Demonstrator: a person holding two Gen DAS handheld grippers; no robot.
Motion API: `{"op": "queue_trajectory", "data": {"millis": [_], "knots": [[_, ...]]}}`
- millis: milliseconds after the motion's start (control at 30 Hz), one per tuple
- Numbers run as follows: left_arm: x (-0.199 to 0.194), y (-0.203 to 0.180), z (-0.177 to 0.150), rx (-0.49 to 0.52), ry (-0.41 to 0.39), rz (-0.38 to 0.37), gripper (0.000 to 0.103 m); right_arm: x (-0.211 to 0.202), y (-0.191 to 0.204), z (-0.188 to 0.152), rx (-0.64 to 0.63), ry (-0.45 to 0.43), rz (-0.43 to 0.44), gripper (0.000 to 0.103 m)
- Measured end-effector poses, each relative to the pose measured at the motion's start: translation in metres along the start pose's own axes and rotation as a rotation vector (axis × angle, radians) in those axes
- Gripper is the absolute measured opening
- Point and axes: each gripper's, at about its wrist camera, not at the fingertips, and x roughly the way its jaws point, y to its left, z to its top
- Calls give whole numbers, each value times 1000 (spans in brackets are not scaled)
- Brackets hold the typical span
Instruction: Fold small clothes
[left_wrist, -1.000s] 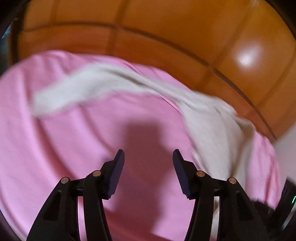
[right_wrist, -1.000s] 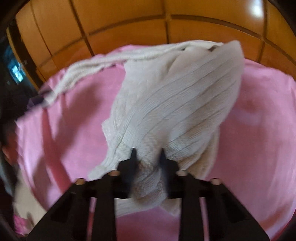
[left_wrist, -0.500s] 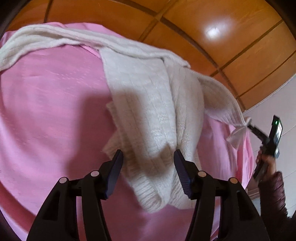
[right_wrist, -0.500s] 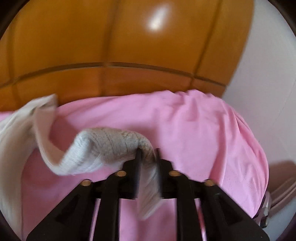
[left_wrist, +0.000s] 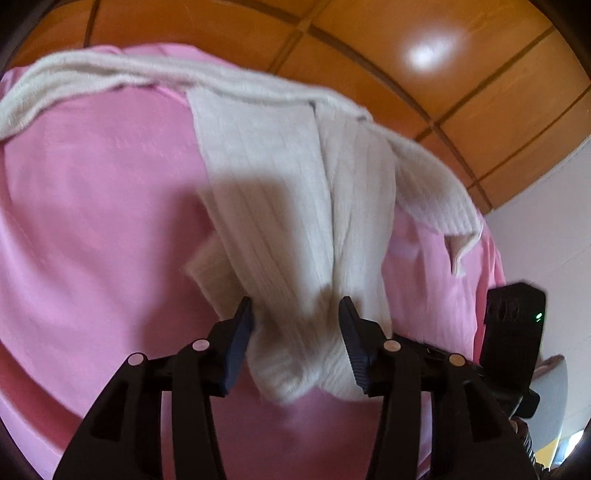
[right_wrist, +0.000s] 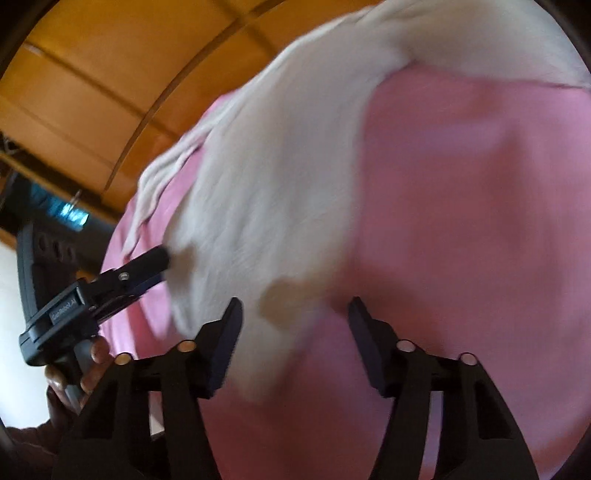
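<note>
1. A cream ribbed knit garment lies bunched on the pink cloth, one long sleeve stretched along the cloth's far edge and another reaching to its right edge.
2. My left gripper is closing, its jaws on either side of the garment's near end; the pads do not yet look pressed in, so I log it as released.
3. My right gripper is closing too, jaws apart, with the blurred garment edge between them, not pinched.
4. Wooden floor shows beyond the cloth.
</note>
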Motion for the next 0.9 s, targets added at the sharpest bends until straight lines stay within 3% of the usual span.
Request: {"op": "queue_trajectory", "data": {"millis": [33, 67, 100, 233, 467, 600, 767, 900], "knots": [[7, -3, -2, 17, 15, 10, 13, 2, 4, 2, -9, -6, -13, 48], [8, -4, -2, 31, 19, 27, 10, 3, 7, 5, 5, 0, -9, 19], [5, -3, -2, 35, 6, 34, 9, 1, 7, 8, 20, 3, -5, 7], [-45, -4, 5, 69, -103, 6, 8, -38, 23, 19, -64, -75, -14, 7], [-165, 15, 27, 21, -300, -53, 6, -178, 51, 46, -203, -406, -60, 6], [-228, 26, 22, -23, -391, -74, 6, -245, 56, 36, -238, -547, -116, 5], [-270, 40, -9, -63, -398, -36, 6, -283, 40, 10, -215, -564, -141, 5], [-267, 59, -50, -123, -307, 17, 6, -271, 15, -30, -151, -435, -155, 5]]}}
